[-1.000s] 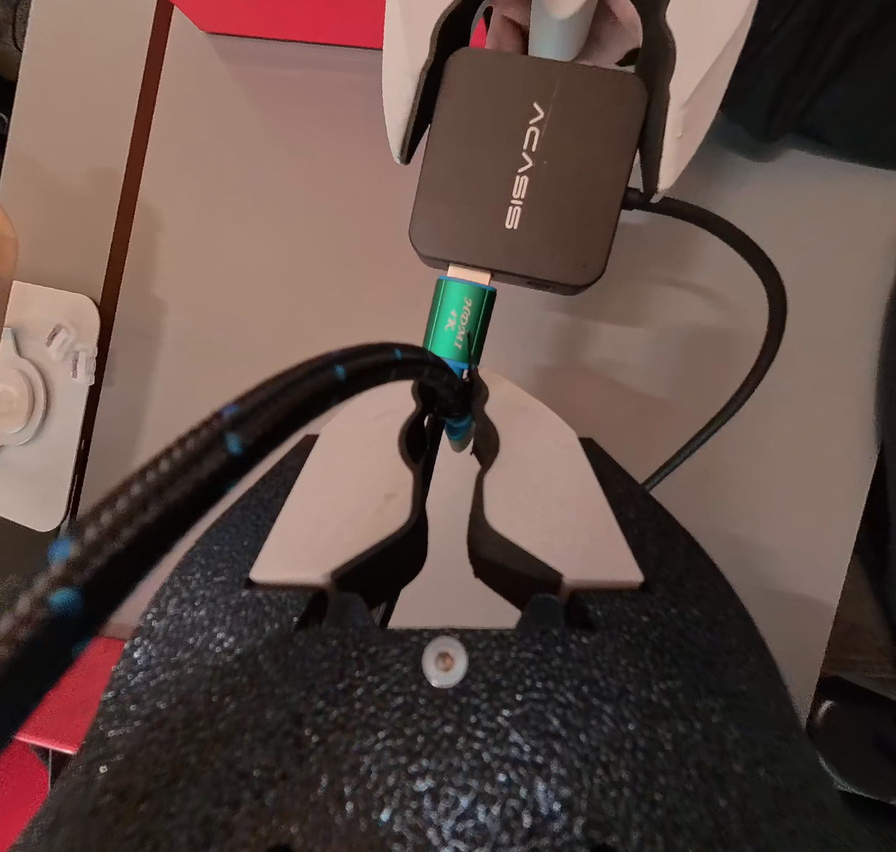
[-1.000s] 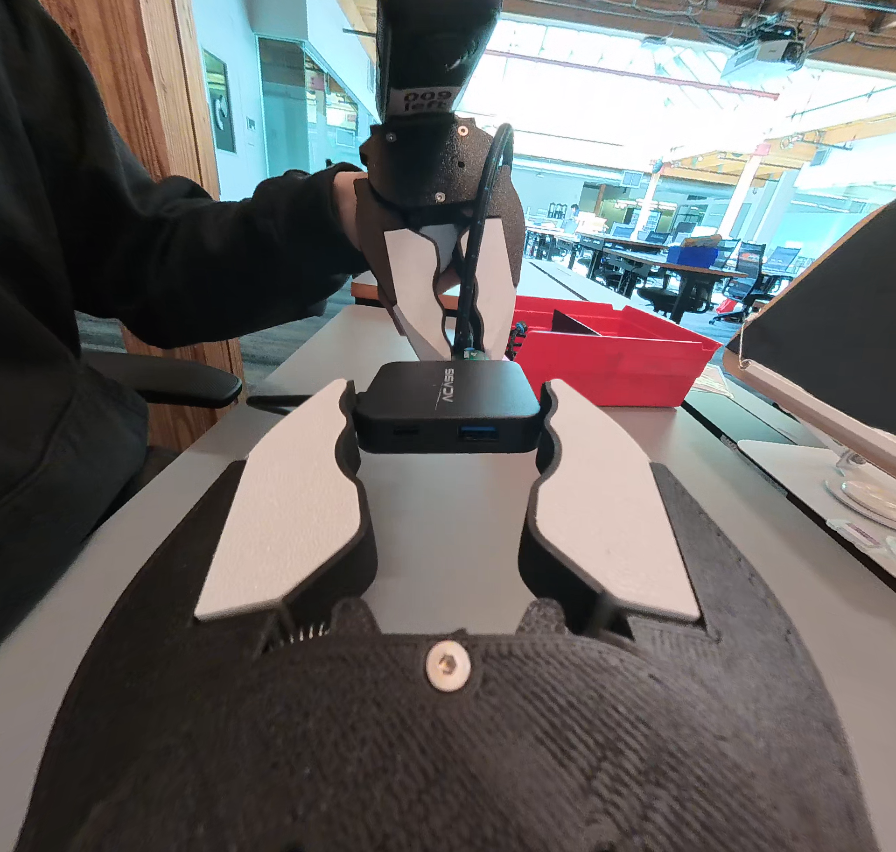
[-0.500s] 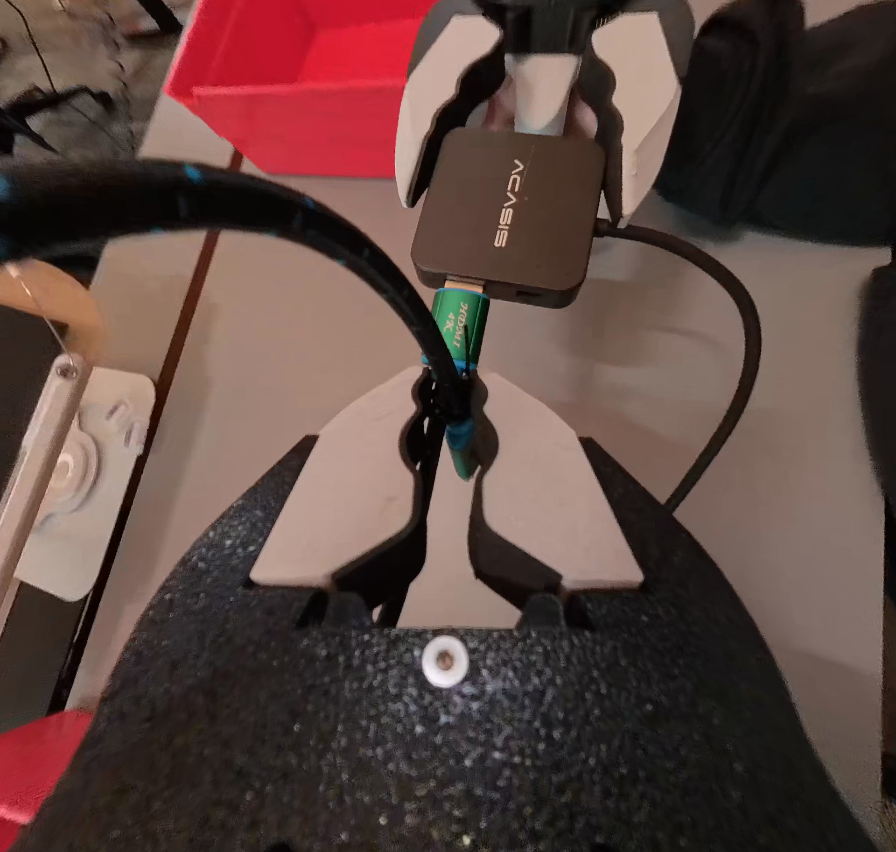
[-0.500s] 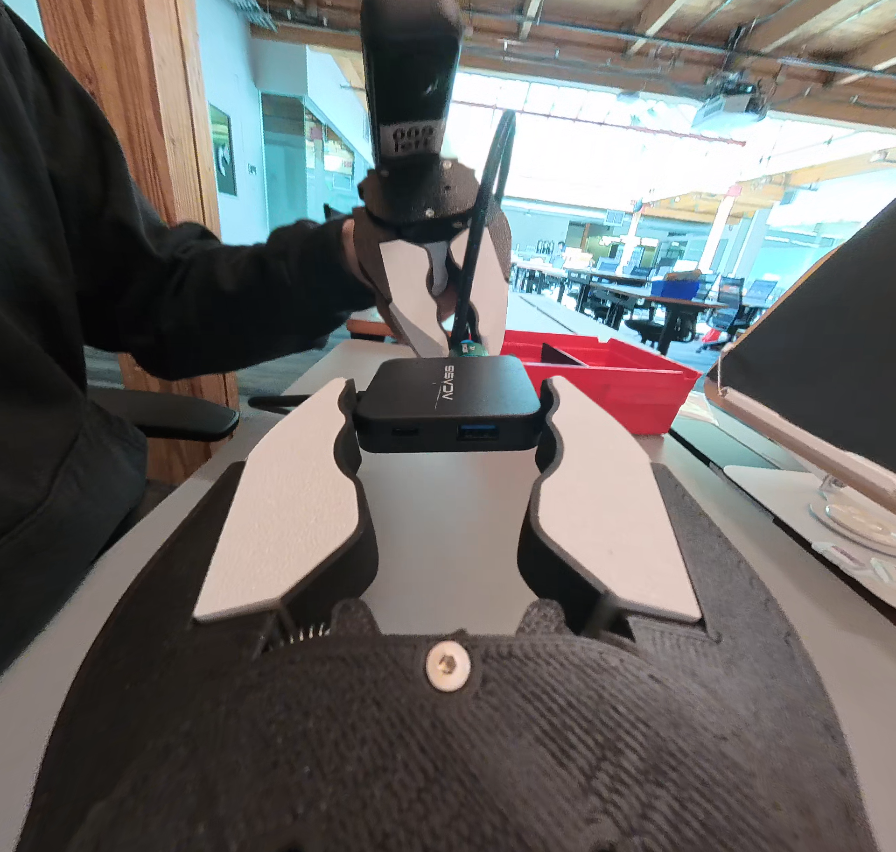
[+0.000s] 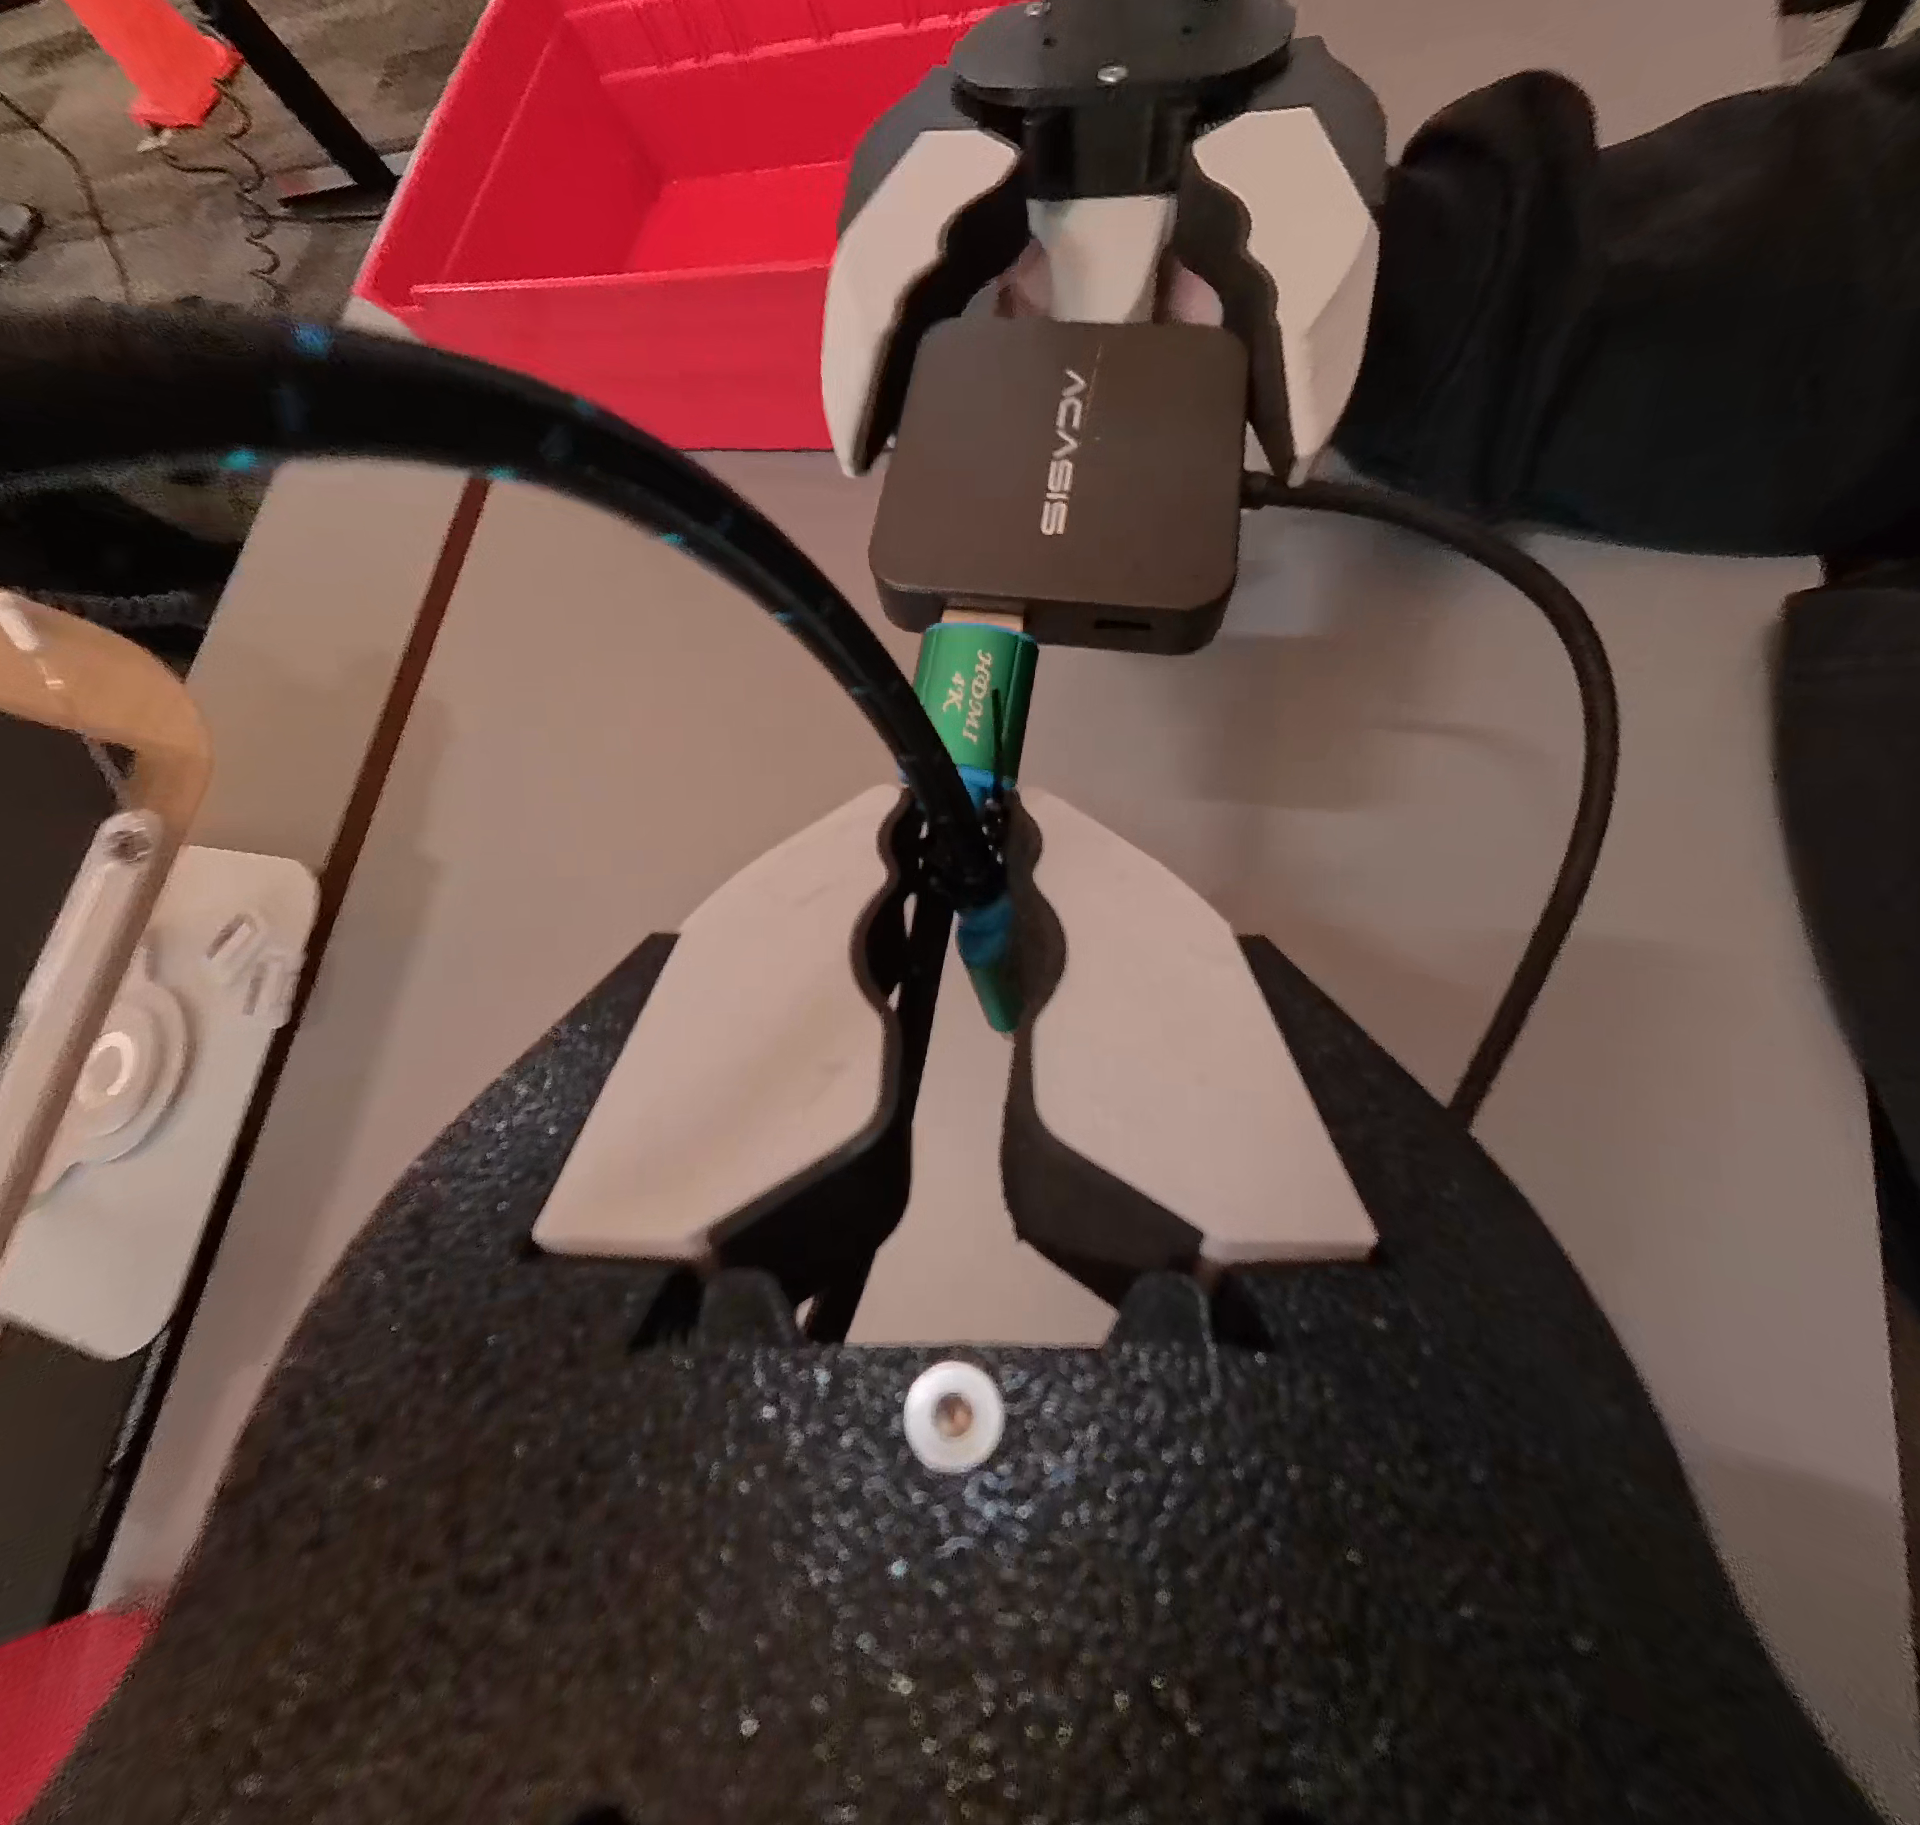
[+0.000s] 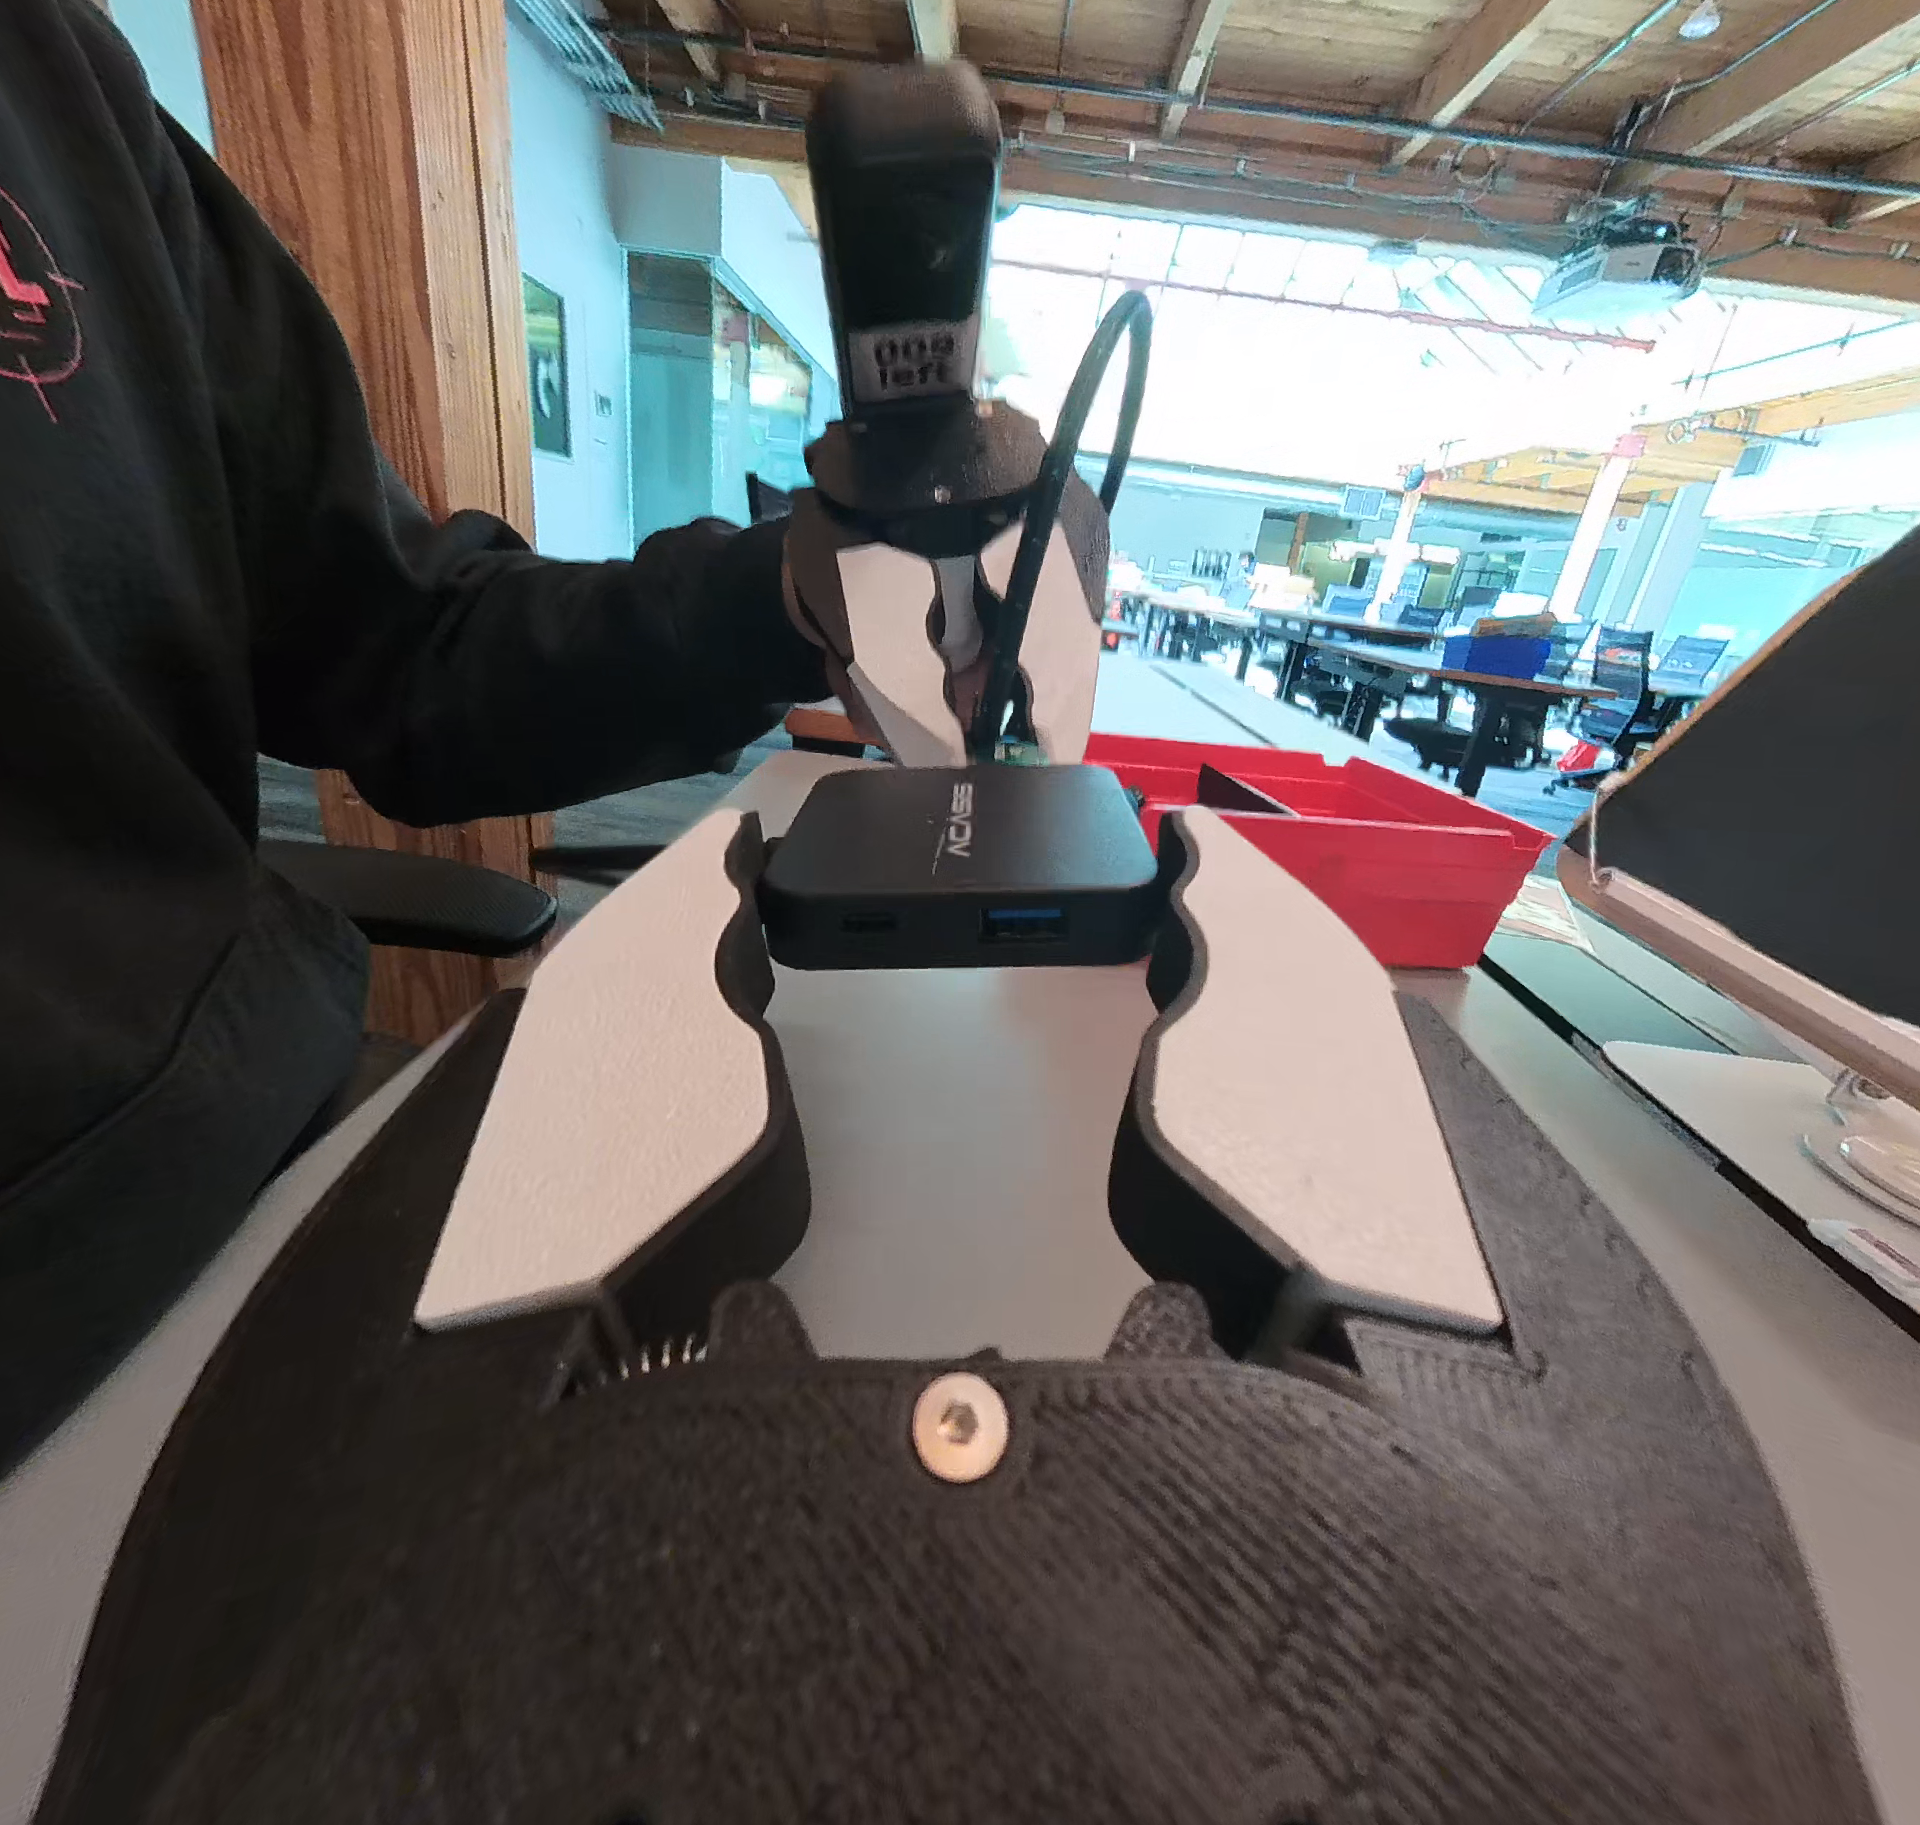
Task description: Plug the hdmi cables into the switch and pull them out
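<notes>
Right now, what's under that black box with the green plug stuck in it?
The switch, clamped by the right tool, hangs above bare grey table; nothing lies beneath its near edge. Its body hides the table under its far half, where the green plug enters.

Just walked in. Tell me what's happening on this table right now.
A person works two handheld grippers. The right gripper clamps a black switch by its sides. The left gripper pinches a braided HDMI cable just behind its green plug, whose metal tip sits in the switch's port, with some metal showing. A red bin sits behind.
</notes>
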### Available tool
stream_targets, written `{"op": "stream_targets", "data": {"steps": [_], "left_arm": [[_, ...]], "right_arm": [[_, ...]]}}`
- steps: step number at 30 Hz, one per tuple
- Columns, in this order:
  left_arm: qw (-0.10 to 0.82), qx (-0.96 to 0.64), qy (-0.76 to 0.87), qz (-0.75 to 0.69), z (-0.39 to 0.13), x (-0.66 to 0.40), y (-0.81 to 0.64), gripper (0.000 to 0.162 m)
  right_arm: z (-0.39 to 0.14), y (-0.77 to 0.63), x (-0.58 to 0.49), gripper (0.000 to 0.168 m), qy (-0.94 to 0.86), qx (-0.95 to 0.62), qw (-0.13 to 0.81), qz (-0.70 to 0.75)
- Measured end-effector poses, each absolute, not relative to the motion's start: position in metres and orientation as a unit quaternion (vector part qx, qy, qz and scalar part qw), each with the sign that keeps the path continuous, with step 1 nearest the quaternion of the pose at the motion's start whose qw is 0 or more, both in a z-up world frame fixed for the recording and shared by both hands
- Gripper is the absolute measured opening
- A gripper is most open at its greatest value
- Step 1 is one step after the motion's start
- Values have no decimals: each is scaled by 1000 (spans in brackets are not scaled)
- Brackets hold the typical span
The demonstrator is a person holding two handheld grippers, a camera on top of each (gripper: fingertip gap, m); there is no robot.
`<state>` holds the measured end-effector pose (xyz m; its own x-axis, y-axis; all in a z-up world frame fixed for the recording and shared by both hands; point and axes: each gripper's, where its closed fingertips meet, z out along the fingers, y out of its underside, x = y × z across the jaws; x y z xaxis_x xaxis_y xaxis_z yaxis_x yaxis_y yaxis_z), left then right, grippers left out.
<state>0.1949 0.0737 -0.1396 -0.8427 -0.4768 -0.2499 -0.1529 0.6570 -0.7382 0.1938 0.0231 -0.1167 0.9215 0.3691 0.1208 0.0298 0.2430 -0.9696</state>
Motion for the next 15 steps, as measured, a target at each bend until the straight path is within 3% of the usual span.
{"op": "stream_targets", "data": {"steps": [9, 15], "left_arm": [[275, -162, 908, -270, -148, 202, 86, 13], [260, -124, 915, -283, -153, 202, 85, 12]], "right_arm": [[-128, 33, 198, 73, -153, -640, 748, 84], [-131, 35, 195, 73, -153, -647, 741, 96]]}}
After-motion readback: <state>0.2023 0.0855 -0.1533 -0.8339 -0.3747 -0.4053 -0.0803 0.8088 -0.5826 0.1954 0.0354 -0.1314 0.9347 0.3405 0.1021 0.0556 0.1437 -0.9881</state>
